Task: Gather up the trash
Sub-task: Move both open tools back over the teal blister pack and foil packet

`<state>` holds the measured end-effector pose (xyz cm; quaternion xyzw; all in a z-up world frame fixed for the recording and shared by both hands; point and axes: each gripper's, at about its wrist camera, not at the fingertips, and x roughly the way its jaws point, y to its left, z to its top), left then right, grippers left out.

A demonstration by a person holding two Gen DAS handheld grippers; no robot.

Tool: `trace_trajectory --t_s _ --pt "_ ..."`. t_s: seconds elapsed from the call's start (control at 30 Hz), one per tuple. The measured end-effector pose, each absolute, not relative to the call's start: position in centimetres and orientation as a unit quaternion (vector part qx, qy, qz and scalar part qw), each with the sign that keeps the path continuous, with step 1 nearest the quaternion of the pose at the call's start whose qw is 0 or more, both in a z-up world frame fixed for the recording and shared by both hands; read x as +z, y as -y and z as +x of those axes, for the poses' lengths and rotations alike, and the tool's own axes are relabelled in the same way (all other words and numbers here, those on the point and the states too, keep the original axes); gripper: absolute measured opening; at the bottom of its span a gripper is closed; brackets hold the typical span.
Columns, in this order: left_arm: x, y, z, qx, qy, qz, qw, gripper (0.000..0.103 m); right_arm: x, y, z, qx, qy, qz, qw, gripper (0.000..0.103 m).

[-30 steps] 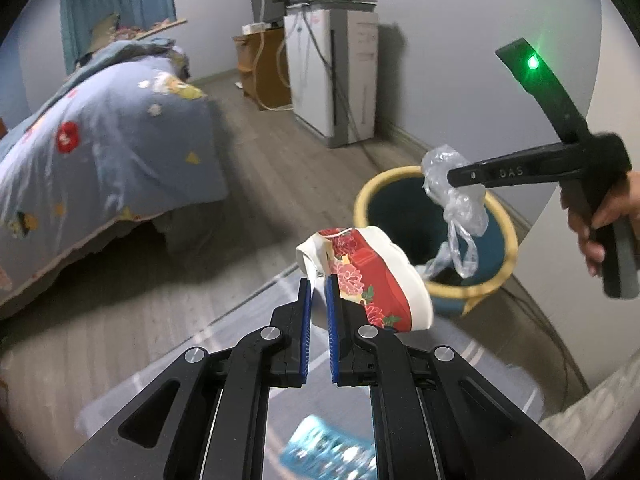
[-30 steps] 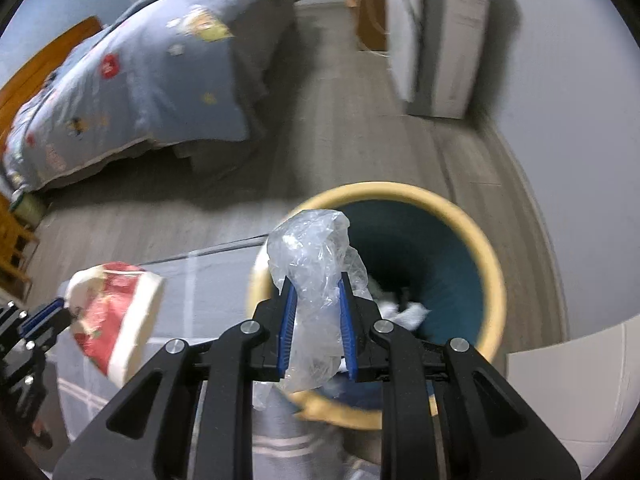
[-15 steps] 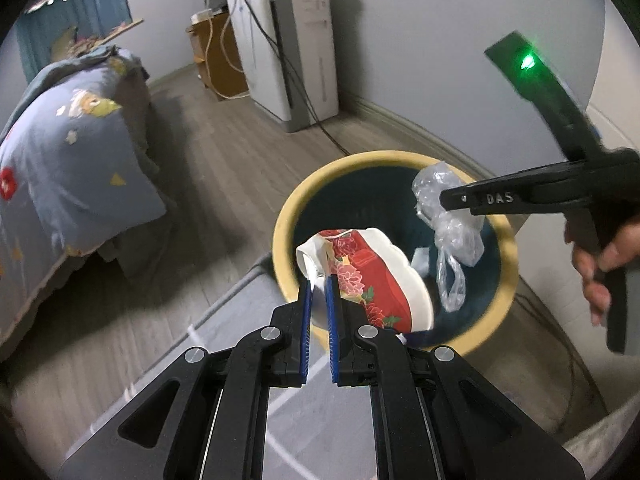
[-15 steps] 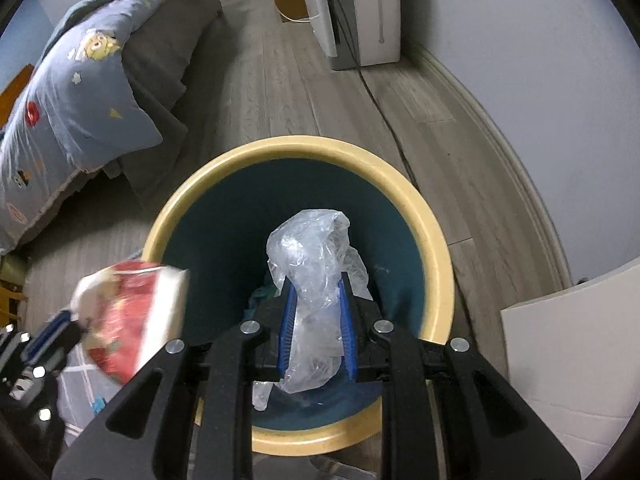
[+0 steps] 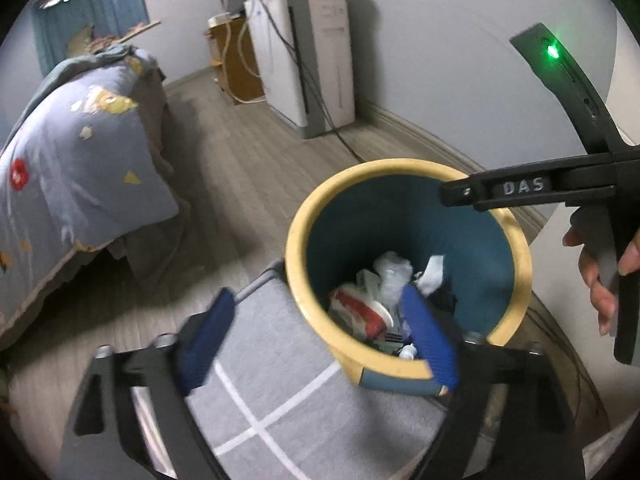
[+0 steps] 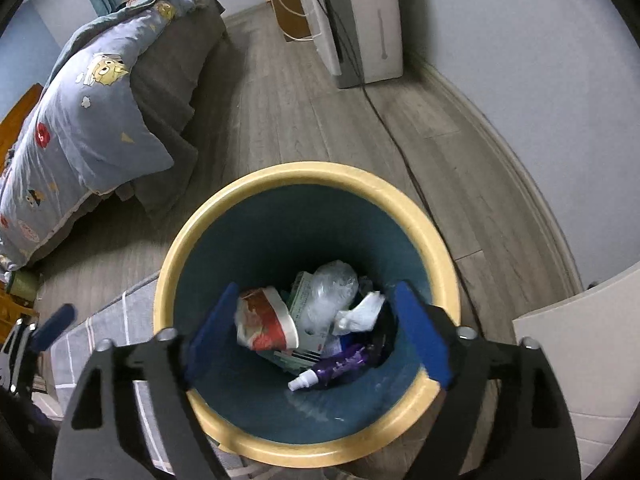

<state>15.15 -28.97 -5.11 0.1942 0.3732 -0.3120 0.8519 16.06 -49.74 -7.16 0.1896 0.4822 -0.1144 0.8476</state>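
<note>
A teal bin with a yellow rim [image 5: 516,240] [image 6: 308,174] stands on the floor below both grippers. Inside lie a red and white paper cup [image 5: 358,308] [image 6: 264,320], a crumpled clear plastic bag [image 5: 394,274] [image 6: 332,288], white tissue [image 6: 360,312] and a purple tube [image 6: 340,364]. My left gripper [image 5: 316,336] is open and empty over the bin's near rim. My right gripper [image 6: 316,334] is open and empty right above the bin; its body shows in the left wrist view [image 5: 520,190], held by a hand.
A bed with a blue patterned quilt [image 5: 72,168] [image 6: 88,120] stands at the left. A white appliance [image 5: 316,56] [image 6: 368,20] with a cable stands by the far wall. A grey mat with white lines [image 5: 280,400] lies beside the bin.
Both grippers have opened over the bin. The red and white cup and the clear plastic bag have dropped into it.
</note>
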Motion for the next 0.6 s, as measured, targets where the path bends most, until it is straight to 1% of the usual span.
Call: trace_trajectory --t_s 0.1,0.2,0.4,0.6 --pt "-4.7 27.0 14.9 -0.294 -0.380 0.177 0.859 0.093 -6.1 49.5 15.7 -0.120 -0.479 0.181 0.850 0.097" --pt "-3.7 24.3 14.5 -0.273 -0.390 0.160 0.865 0.093 -4.8 48.6 15.4 -0.122 -0.476 0.165 0.855 0.097" --pt "-0.1 17.3 12.2 -0.229 -0.381 0.134 0.886 0.096 -2.3 45.6 15.0 -0.119 -0.476 0.116 0.864 0.097" --pt "2.0 10.0 9.4 -0.167 -0.384 0.136 0.898 0.096 0.9 41.2 14.4 -0.090 -0.471 0.108 0.871 0.097"
